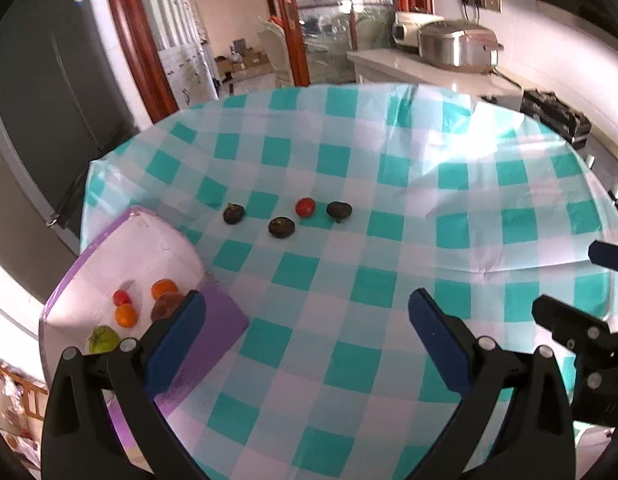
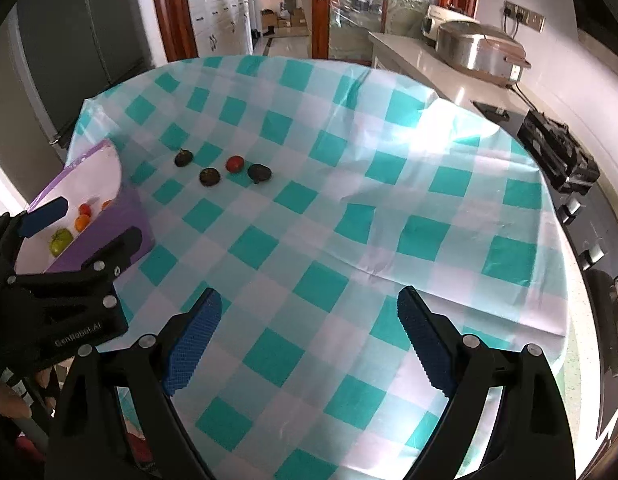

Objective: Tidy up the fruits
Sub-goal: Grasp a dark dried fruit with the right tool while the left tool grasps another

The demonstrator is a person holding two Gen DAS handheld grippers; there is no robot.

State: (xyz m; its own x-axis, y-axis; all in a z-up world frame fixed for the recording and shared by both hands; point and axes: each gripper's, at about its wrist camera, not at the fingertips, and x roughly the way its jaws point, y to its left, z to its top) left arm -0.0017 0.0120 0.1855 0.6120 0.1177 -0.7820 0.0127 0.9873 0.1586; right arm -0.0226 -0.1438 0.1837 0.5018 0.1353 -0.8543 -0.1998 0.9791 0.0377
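Three dark round fruits (image 1: pixel 233 213) (image 1: pixel 281 227) (image 1: pixel 339 210) and a small red tomato (image 1: pixel 305 207) lie loose on the teal checked tablecloth (image 1: pixel 349 264). A purple box (image 1: pixel 213 332) with a white inside at the left holds a red fruit (image 1: pixel 121 297), two orange fruits (image 1: pixel 125 315), a brown fruit (image 1: pixel 167 305) and a green fruit (image 1: pixel 103 339). My left gripper (image 1: pixel 307 304) is open and empty, beside the box. My right gripper (image 2: pixel 309 304) is open and empty above the cloth. The loose fruits (image 2: pixel 209 176) and the box (image 2: pixel 121 224) also show in the right wrist view.
A counter (image 1: pixel 437 68) with a silver rice cooker (image 1: pixel 457 46) and a black stove (image 1: pixel 557 114) runs along the right. A dark fridge (image 1: pixel 41 120) stands at the left. A doorway (image 1: pixel 245 32) lies beyond the table.
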